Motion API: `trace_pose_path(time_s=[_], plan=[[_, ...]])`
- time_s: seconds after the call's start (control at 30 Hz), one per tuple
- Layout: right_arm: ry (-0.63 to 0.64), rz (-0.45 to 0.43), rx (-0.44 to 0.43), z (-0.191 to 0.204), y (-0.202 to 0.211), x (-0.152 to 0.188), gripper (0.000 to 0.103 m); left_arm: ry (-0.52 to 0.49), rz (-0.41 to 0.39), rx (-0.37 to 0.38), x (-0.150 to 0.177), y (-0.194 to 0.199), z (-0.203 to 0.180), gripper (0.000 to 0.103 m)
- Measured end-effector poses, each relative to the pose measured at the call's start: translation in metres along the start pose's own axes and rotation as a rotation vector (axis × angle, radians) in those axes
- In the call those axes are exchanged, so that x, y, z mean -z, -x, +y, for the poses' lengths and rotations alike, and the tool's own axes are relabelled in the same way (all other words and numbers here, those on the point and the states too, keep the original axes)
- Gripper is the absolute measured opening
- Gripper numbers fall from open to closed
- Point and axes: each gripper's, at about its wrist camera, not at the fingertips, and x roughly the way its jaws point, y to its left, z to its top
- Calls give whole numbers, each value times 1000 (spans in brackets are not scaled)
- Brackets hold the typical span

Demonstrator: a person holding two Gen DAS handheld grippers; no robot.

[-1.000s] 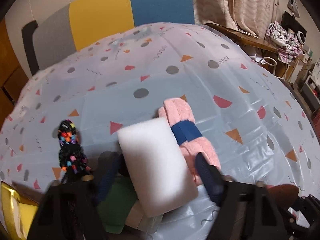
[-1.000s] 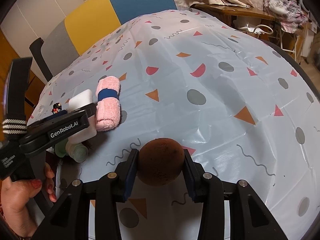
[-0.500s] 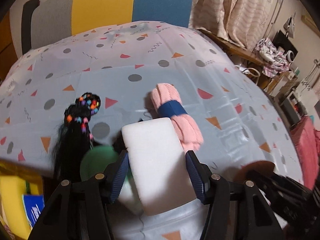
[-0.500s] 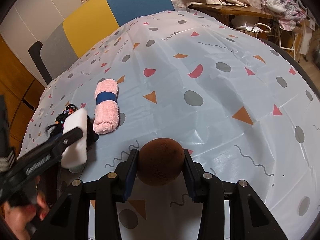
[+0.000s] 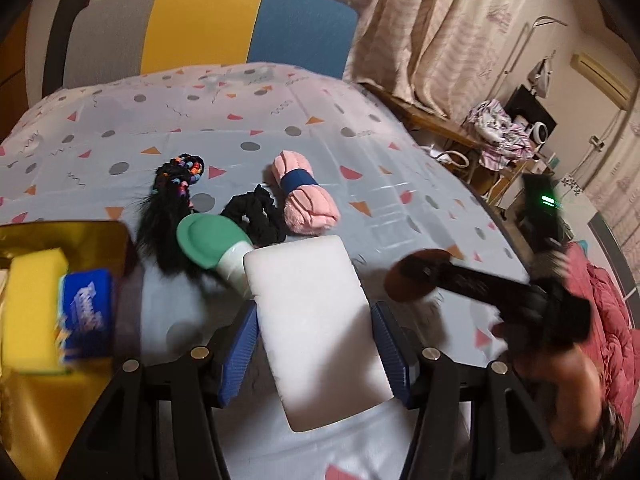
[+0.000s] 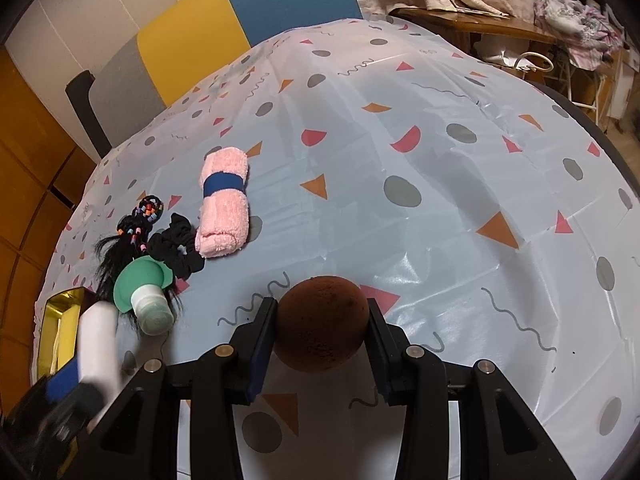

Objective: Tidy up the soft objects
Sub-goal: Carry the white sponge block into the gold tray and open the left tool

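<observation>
Both grippers (image 5: 314, 344) (image 6: 322, 326) have black frames, ribbed blue pads (image 5: 240, 354) and silver screws (image 6: 413, 350).

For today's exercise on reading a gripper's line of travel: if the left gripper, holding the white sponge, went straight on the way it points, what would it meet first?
Probably the green-capped bottle lying just beyond the white sponge in the left gripper, then the black scrunchie; depth is uncertain.

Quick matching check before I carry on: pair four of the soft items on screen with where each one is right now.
Things:
1. white sponge
2. brown ball
3. pink towel roll
4. yellow sponge

Places:
A. lying on the tablecloth, blue band around its middle
B. in the gold tray
C. between the left gripper pads
D. between the right gripper pads

Pairs: 1-C, 2-D, 3-A, 4-B
</observation>
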Motion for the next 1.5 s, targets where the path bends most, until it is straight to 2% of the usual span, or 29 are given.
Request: trace_pose_path(time_s=[0.13,0.33,0.5,0.63,0.97,1.2,1.5], plan=[[18,2,6,3,-1,2,43,1,-44,11,17,31,6,58],[48,6,9,9,-2,5,43,56,-75,8,38,72,36,58],[71,17,5,14,-5,8,43,120,-98,-30,47,104,76,58],[77,8,8,16,-3,9,43,157,-83,-74,51,116,112,58],[64,-8,13,13,0,8,43,238,58,-153,68,106,183,59],[65,-10,22,12,-1,8,43,219,131,-234,69,93,210,59],[59,-2,29,11,-4,8,43,162,158,-413,64,89,237,63]])
